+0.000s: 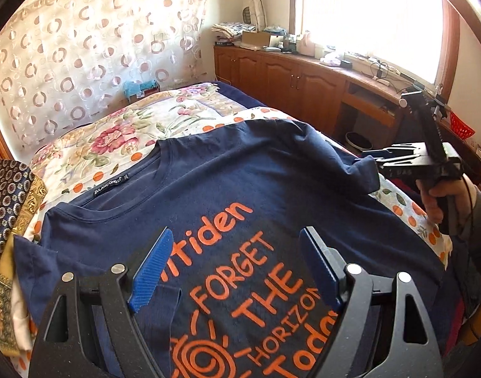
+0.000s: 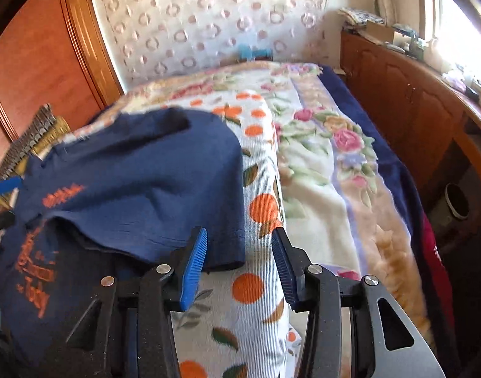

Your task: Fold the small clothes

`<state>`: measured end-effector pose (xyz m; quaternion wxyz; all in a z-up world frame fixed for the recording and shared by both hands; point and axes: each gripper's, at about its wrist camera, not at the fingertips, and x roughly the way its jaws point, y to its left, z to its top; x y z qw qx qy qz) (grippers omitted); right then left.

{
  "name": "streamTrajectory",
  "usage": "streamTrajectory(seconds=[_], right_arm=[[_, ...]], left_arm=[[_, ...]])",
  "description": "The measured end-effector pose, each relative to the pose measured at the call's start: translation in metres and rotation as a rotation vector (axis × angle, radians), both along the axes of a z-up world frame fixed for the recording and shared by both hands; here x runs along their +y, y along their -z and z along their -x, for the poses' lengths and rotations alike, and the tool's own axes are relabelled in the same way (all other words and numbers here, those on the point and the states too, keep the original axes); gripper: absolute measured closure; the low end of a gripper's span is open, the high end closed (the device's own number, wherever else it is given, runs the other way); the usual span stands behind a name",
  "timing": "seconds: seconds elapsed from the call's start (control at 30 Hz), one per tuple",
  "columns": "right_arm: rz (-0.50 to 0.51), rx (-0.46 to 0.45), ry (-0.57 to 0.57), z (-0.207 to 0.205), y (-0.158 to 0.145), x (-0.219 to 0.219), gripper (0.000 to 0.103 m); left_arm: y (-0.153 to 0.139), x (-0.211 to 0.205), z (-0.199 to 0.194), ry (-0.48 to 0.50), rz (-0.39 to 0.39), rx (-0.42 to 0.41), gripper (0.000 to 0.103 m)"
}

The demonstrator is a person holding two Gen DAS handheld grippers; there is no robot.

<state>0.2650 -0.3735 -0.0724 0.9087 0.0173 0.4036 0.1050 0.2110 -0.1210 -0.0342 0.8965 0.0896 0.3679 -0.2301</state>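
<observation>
- The navy T-shirt (image 1: 209,195) is lying print-up on the orange-print cloth (image 1: 407,214) across the bed, its collar pointing far-left and its hem running near, so its long axis is going from far to near.
- The left gripper (image 1: 237,267) is hovering over the orange lettering with its jaws spread wide and nothing between them.
- The right gripper (image 2: 240,261) is standing partly open just past the right sleeve (image 2: 183,189); the sleeve hem is lying by its left pad, and neither pad is pressing on it.
- Only the left wrist view is showing the neck label (image 1: 111,184) and a hand (image 1: 445,198) gripping the right tool.
- Only the right wrist view is showing the sleeve's free edge and the floral blanket (image 2: 319,170) stretching far and right, giving open room there.
- Patterned fabrics (image 1: 7,208) are crowding the shirt's left edge.
</observation>
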Motion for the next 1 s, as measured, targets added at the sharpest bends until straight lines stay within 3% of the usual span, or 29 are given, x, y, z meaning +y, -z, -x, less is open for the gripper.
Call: streamTrajectory(seconds=[0.07,0.2,0.27,0.47,0.63,0.83,0.87,0.97,1.0], right_arm=[[0.024,-0.014,-0.008,-0.005,-0.005,0.007,0.063],[0.081,-0.018,-0.074,-0.010,-0.005,0.025,0.098],[0.109,-0.021,-0.102,-0.011,-0.010,0.029,0.100],[0.019,-0.088,-0.163,-0.023,-0.058,0.043,0.100],[-0.025,-0.149,-0.335,-0.034,-0.103,0.106,0.100],[-0.034,-0.137,-0.458,-0.065,-0.108,0.172,0.100],[-0.036,-0.131,-0.456,-0.073,-0.104,0.175,0.098],[-0.016,-0.107,-0.401,-0.097,-0.091,0.169,0.074],[-0.019,-0.108,-0.382,-0.098,-0.089,0.163,0.070]], left_arm=[[0.003,0.004,-0.002,-0.001,0.002,0.005,0.020],[0.006,0.012,-0.005,-0.003,0.008,0.008,0.020],[0.005,0.017,-0.006,-0.003,0.018,0.006,0.020],[0.001,0.040,-0.007,-0.034,0.034,-0.016,0.020],[0.002,0.060,-0.006,-0.065,0.045,-0.015,0.020],[0.008,0.082,-0.007,-0.116,0.053,-0.002,0.020],[0.009,0.084,-0.007,-0.121,0.052,0.001,0.020],[0.011,0.089,-0.007,-0.128,0.052,0.009,0.020],[0.012,0.089,-0.008,-0.126,0.054,0.011,0.020]])
